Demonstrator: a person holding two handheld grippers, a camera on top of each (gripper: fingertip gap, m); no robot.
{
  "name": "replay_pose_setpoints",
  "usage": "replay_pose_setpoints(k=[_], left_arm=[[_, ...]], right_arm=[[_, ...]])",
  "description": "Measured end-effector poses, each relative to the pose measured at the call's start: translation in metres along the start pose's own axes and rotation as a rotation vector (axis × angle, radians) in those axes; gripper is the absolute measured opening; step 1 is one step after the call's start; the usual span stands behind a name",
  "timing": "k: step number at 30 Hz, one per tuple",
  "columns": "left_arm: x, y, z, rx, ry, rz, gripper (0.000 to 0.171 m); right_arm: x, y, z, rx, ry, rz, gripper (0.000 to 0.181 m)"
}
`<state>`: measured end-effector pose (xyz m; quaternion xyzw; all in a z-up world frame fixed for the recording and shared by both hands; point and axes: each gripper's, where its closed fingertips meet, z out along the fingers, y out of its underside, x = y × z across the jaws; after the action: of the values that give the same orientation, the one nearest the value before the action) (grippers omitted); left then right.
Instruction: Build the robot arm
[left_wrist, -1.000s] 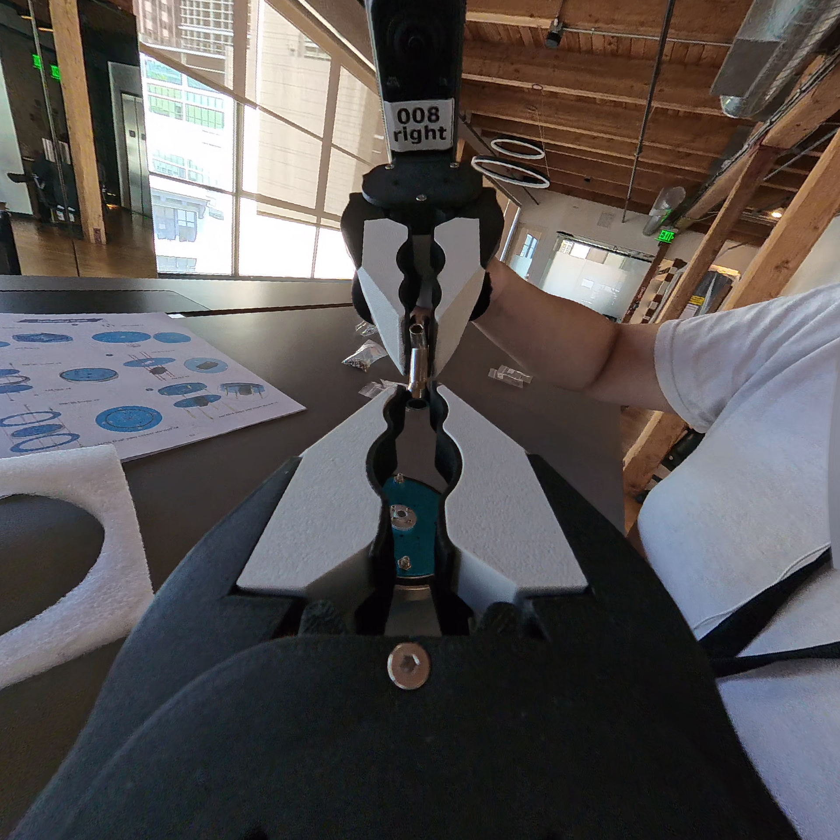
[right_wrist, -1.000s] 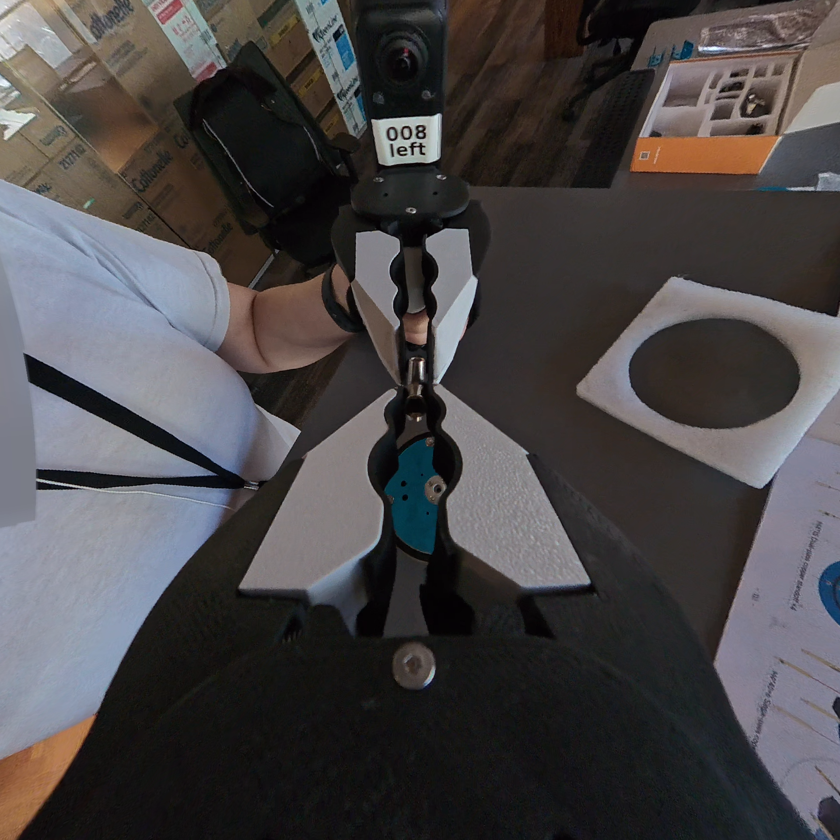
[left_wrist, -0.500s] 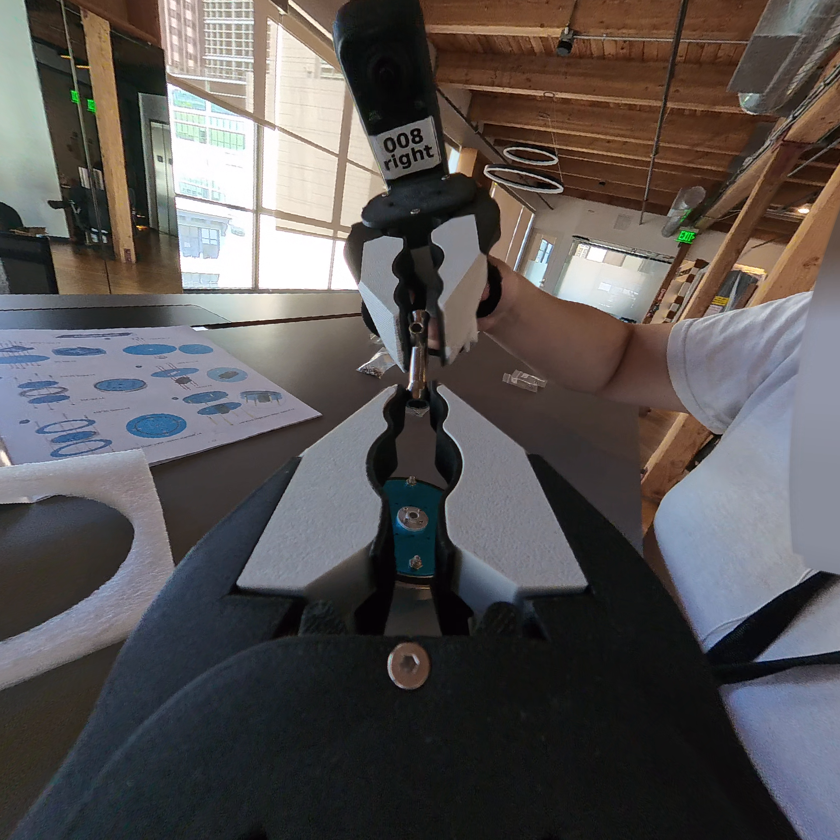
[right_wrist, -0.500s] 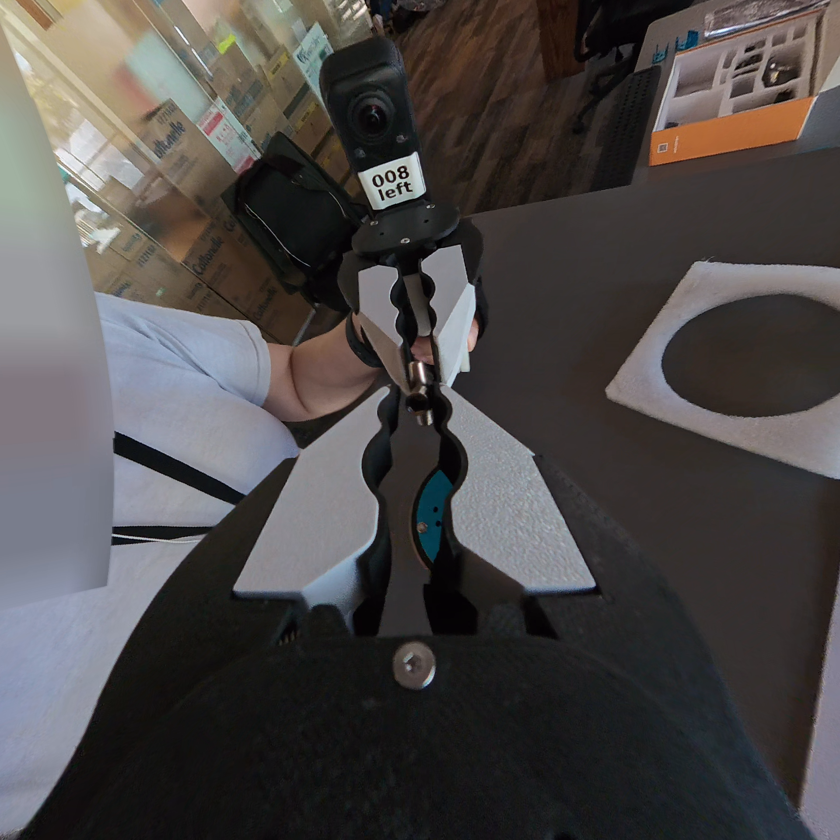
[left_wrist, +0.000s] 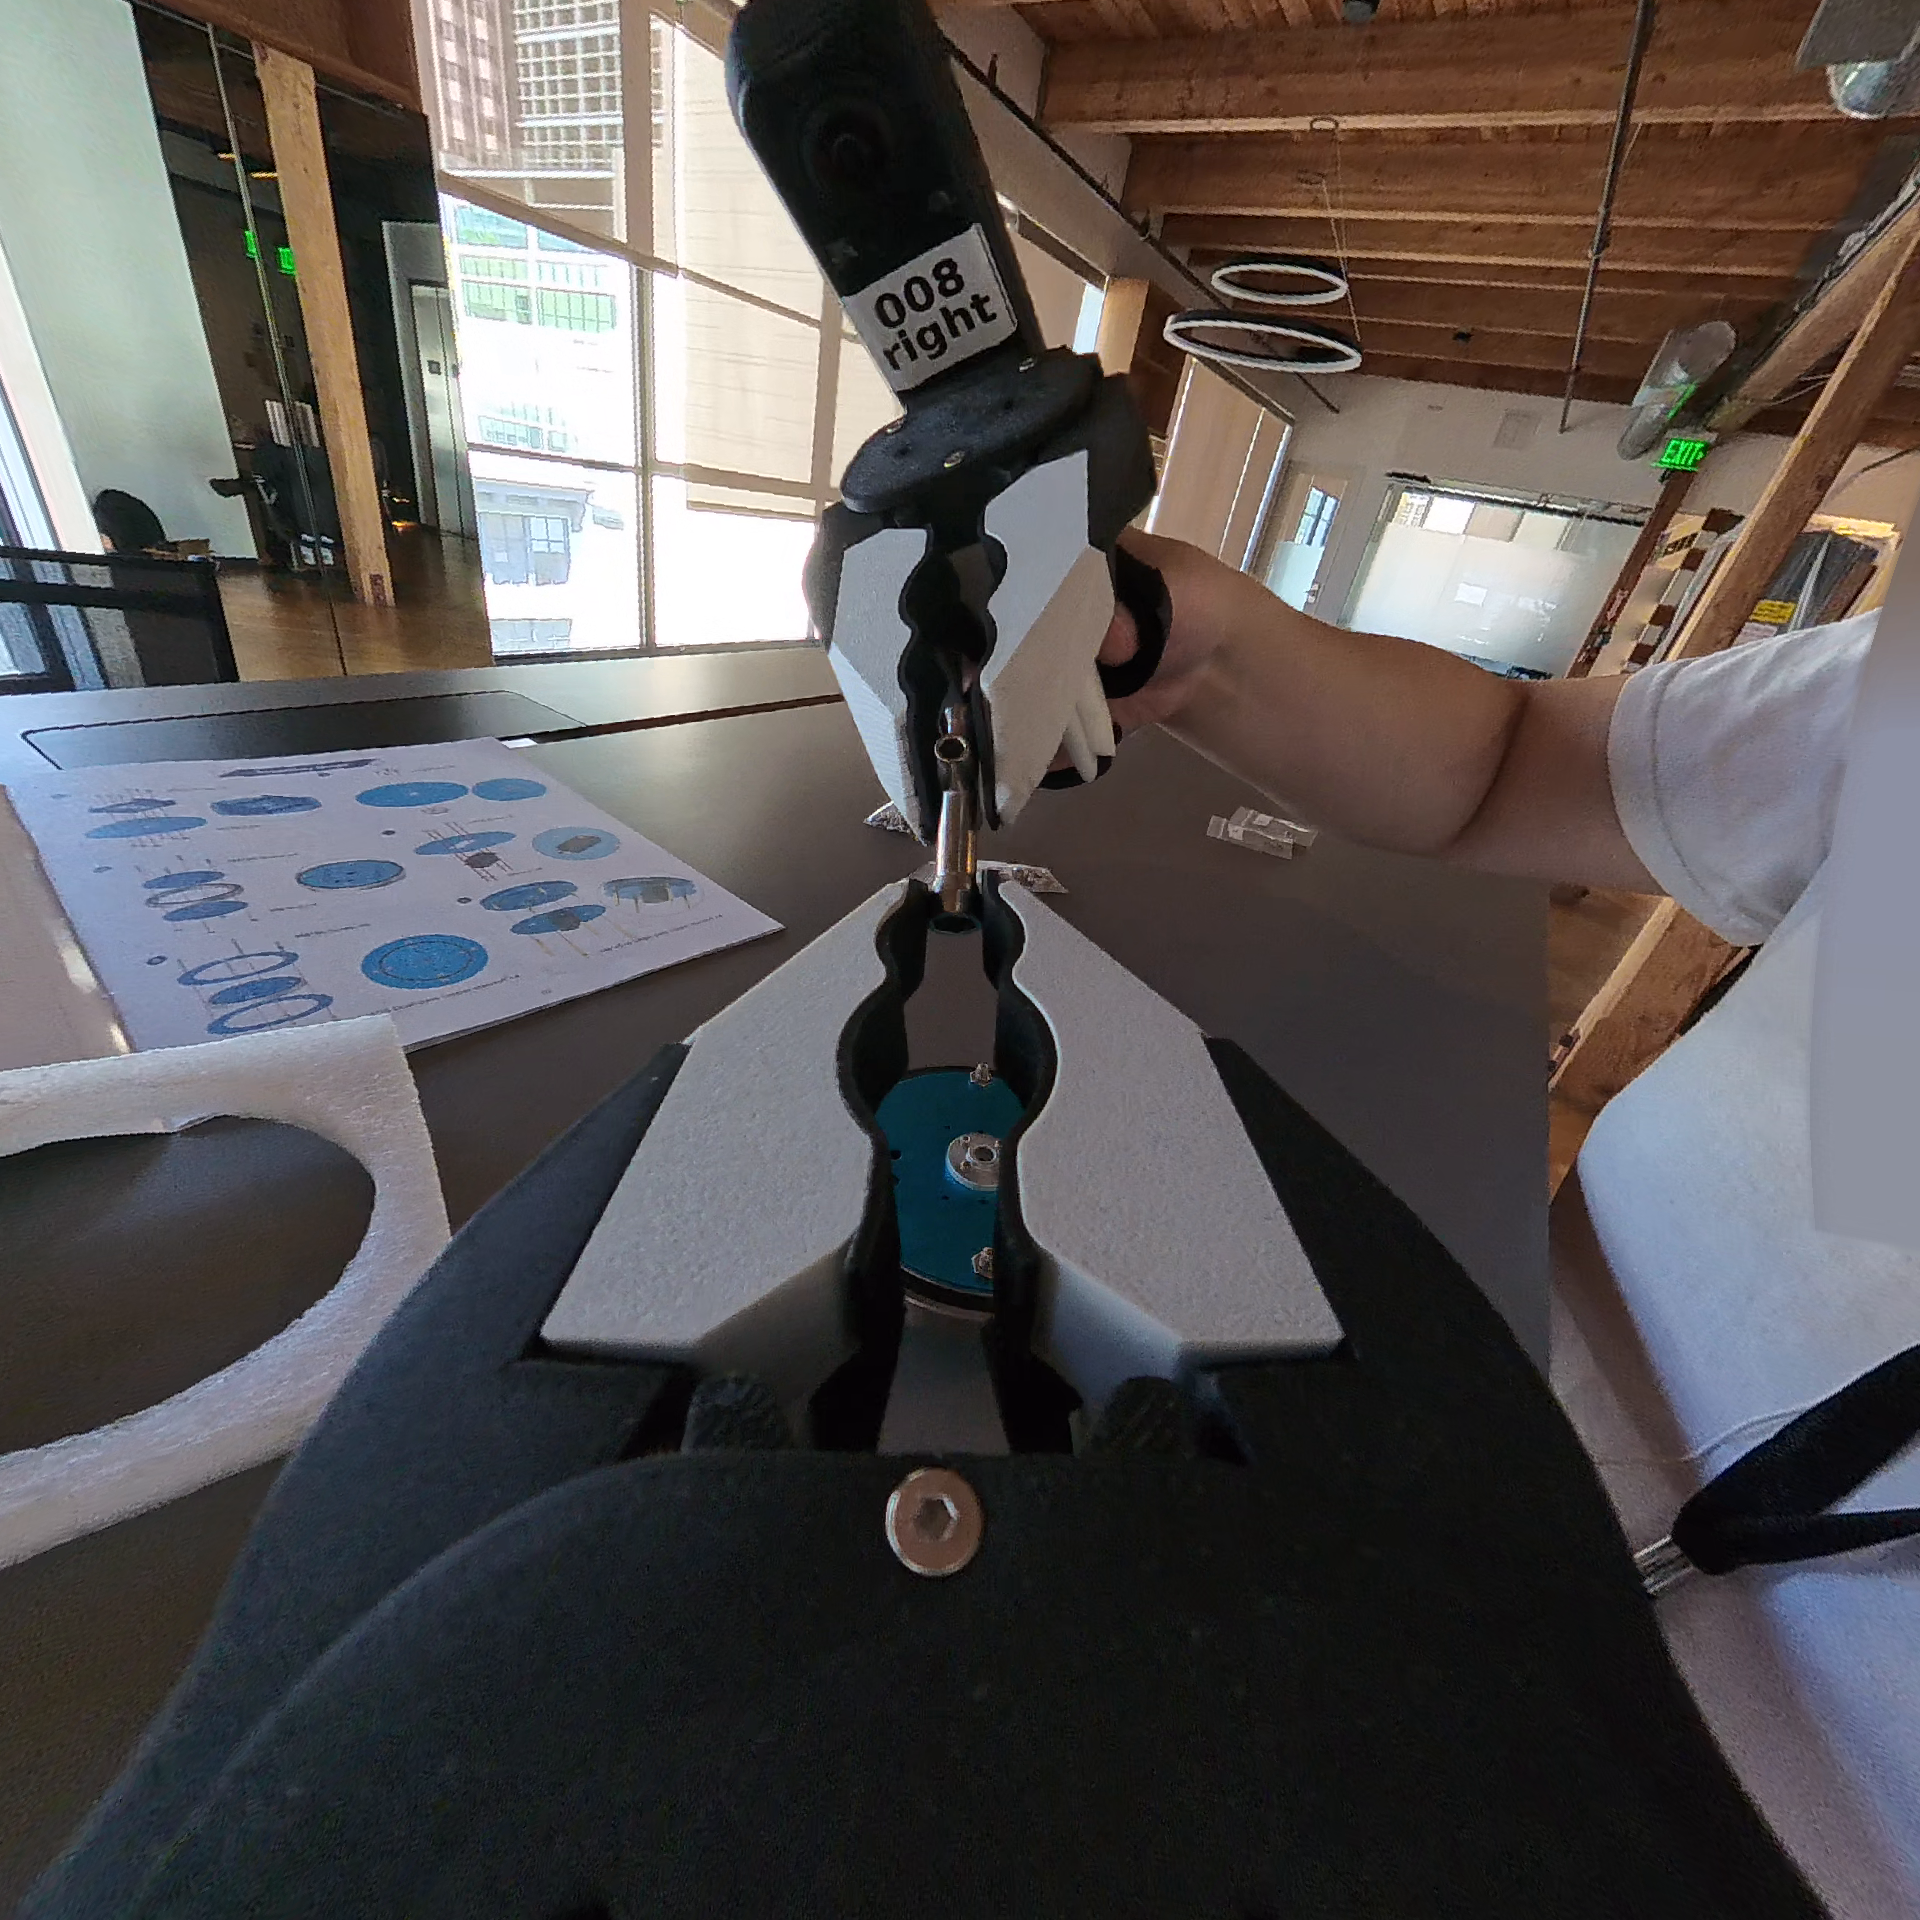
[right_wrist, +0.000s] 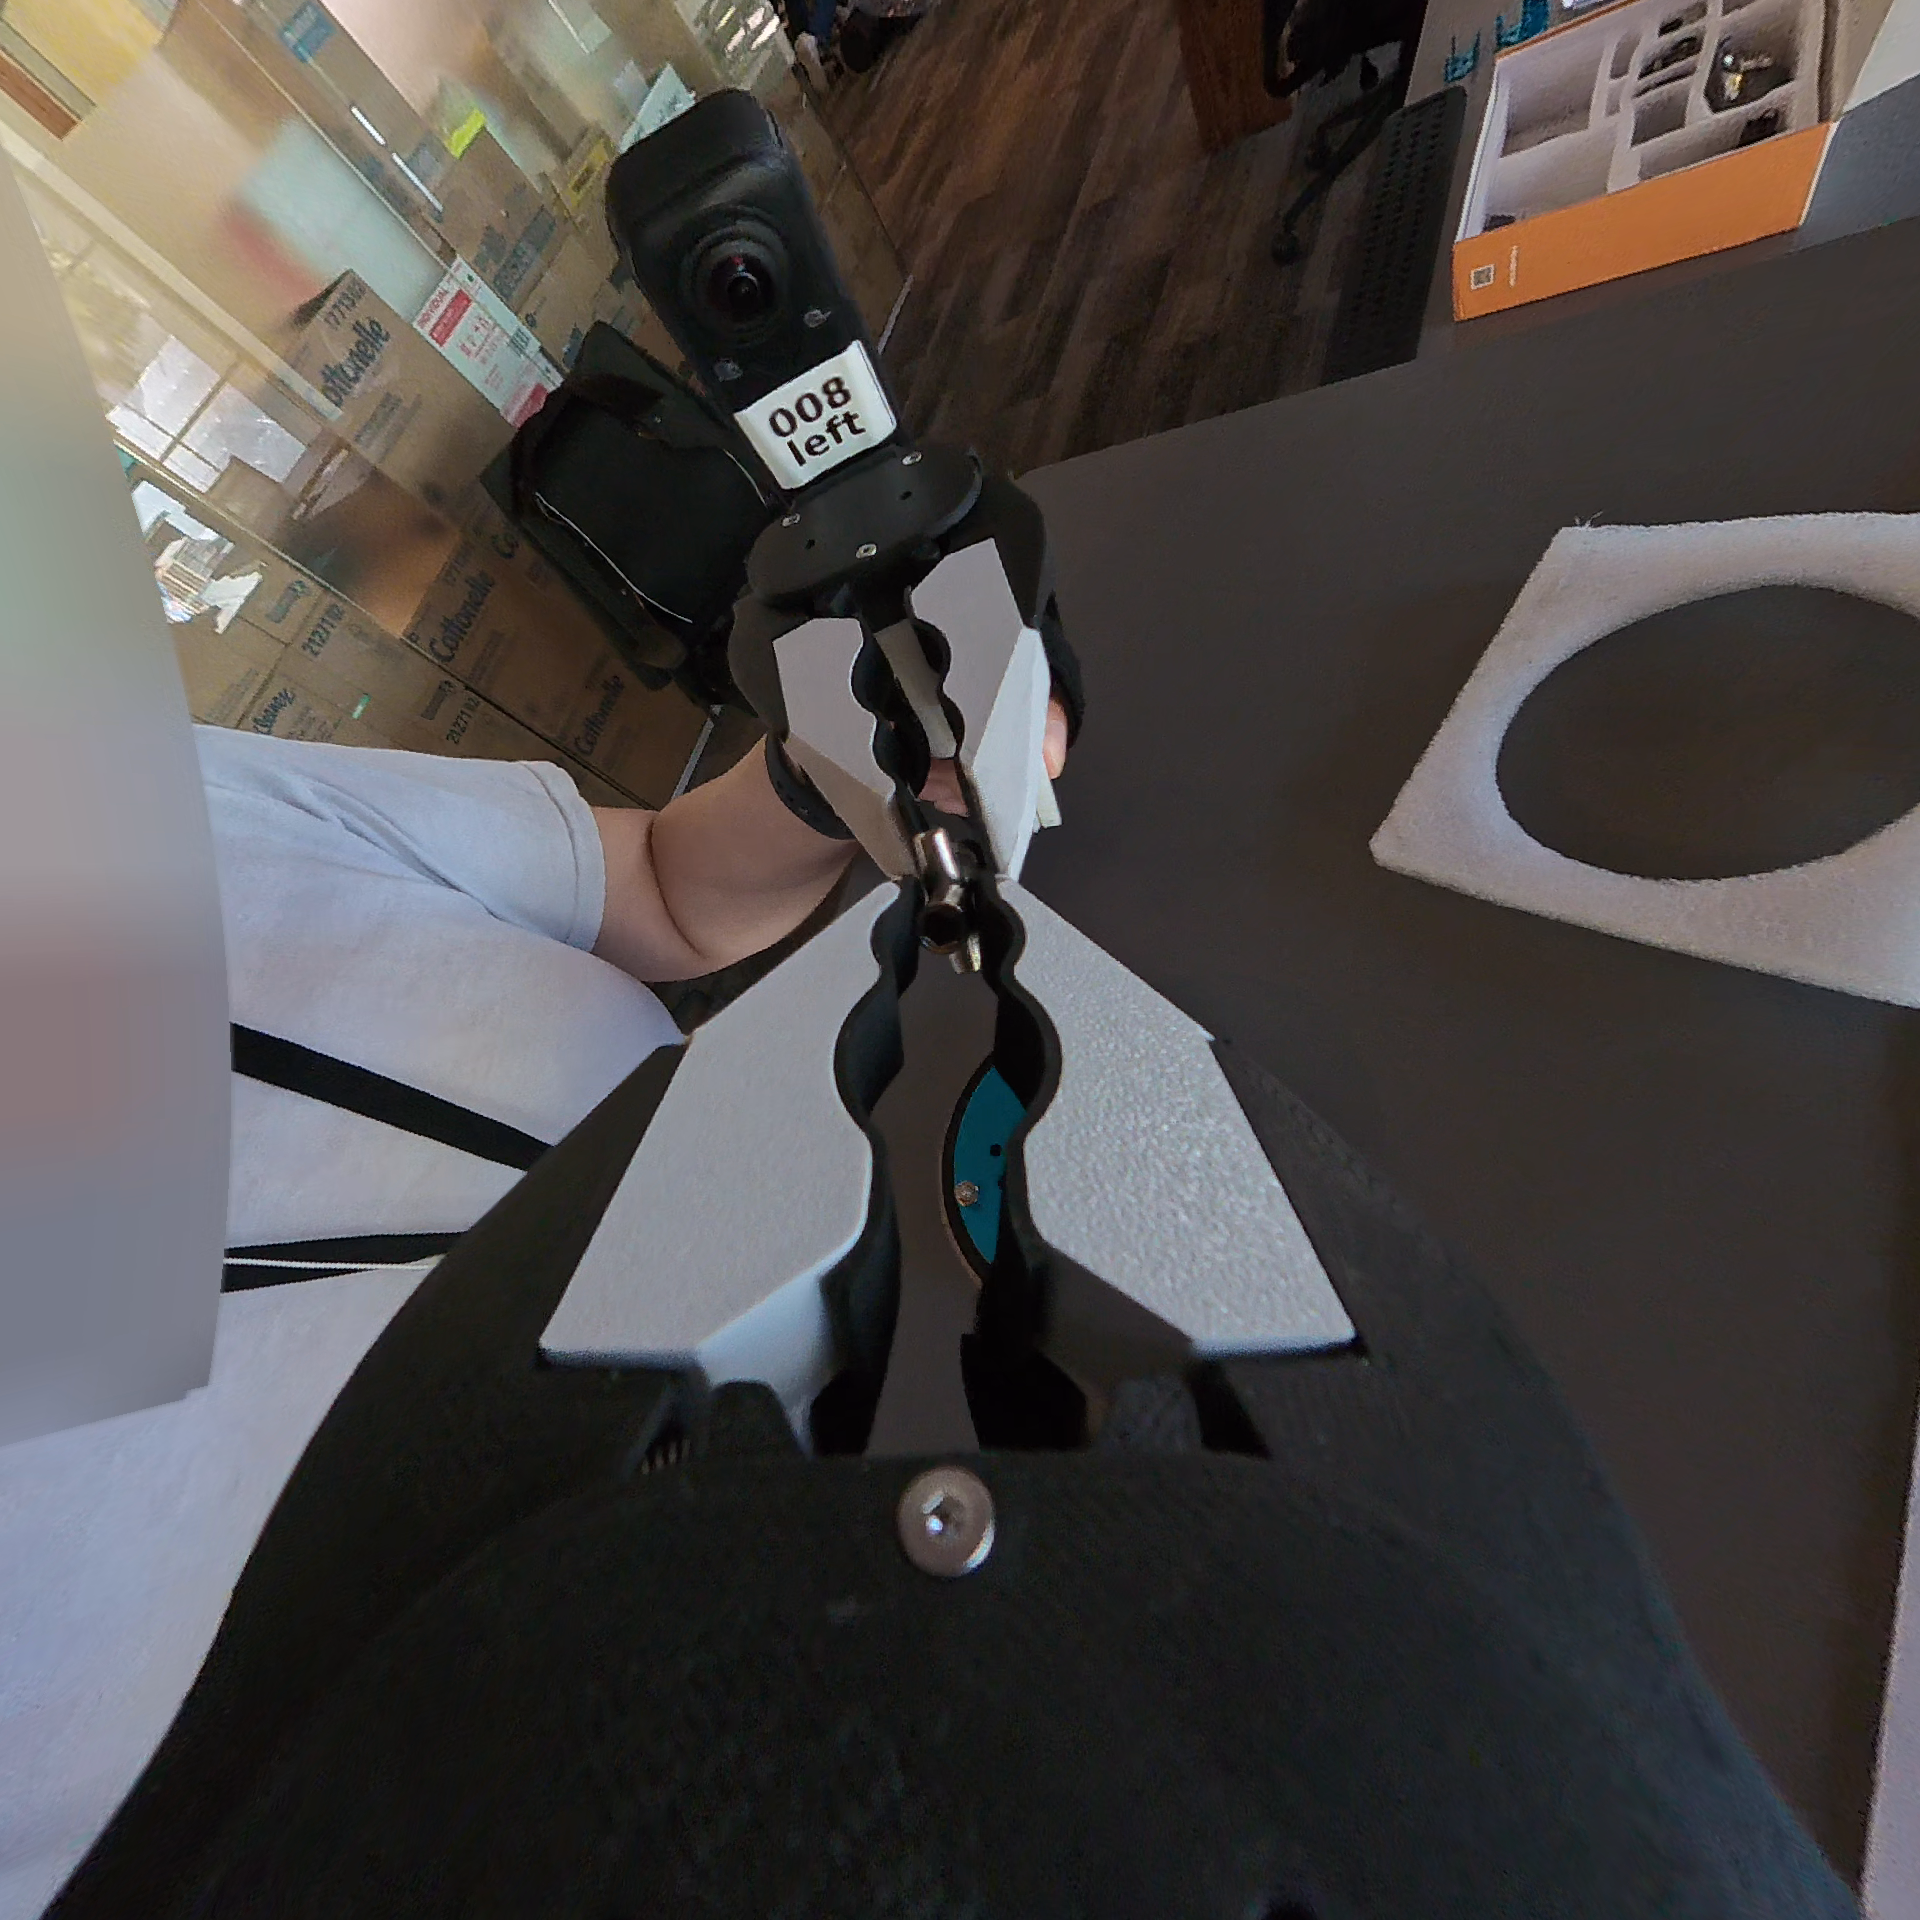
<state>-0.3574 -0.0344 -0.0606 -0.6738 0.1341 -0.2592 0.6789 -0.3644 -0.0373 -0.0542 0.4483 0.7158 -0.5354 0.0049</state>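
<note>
- White sticker (left_wrist: 940, 312) on the right claw (left_wrist: 956, 821): black print, legible.
- Matching sticker (right_wrist: 816, 421) on the left claw (right_wrist: 940, 862).
- Green lit sign (left_wrist: 1685, 453) by the beams.
- Diagram sheet (left_wrist: 395, 883) on the bench (left_wrist: 1247, 987): print too small.
- Cardboard boxes (right_wrist: 499, 623): brand lettering.

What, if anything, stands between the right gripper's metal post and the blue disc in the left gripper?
Nothing visible: the post has its tip right at the rim of the disc, at the tips of the left gripper.

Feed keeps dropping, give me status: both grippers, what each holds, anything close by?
Left gripper shut on round blue plate. Right gripper shut on small silver metal post, tip at plate's edge. White foam frame and printed sheet on the table alongside.
</note>
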Motion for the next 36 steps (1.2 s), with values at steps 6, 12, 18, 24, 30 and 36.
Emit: replay_pose_setpoints(k=[6,12,18,24,30,36], left_arm=[[0.001,0.003,0.002,-0.015,-0.004,0.017,0.009],[0.001,0.006,0.003,-0.033,-0.023,0.042,0.010],[0.005,0.003,0.001,-0.015,-0.010,0.032,0.022],[0.004,0.052,-0.020,-0.301,-0.142,0.090,0.100],[0.005,0.086,-0.008,-0.534,-0.122,0.137,0.102],[0.006,0.109,-0.003,-0.653,-0.108,0.143,0.097]], right_arm=[[0.002,0.004,0.000,-0.007,0.045,-0.064,0.008],[0.001,0.006,0.000,-0.010,0.043,-0.125,0.007],[0.001,0.010,-0.004,-0.050,0.095,-0.229,0.007],[0.009,0.039,-0.016,-0.573,0.189,-0.876,0.007],[0.044,0.067,-0.001,-0.961,0.168,-1.054,0.007],[0.053,0.071,0.009,-1.019,0.113,-1.121,0.007]])
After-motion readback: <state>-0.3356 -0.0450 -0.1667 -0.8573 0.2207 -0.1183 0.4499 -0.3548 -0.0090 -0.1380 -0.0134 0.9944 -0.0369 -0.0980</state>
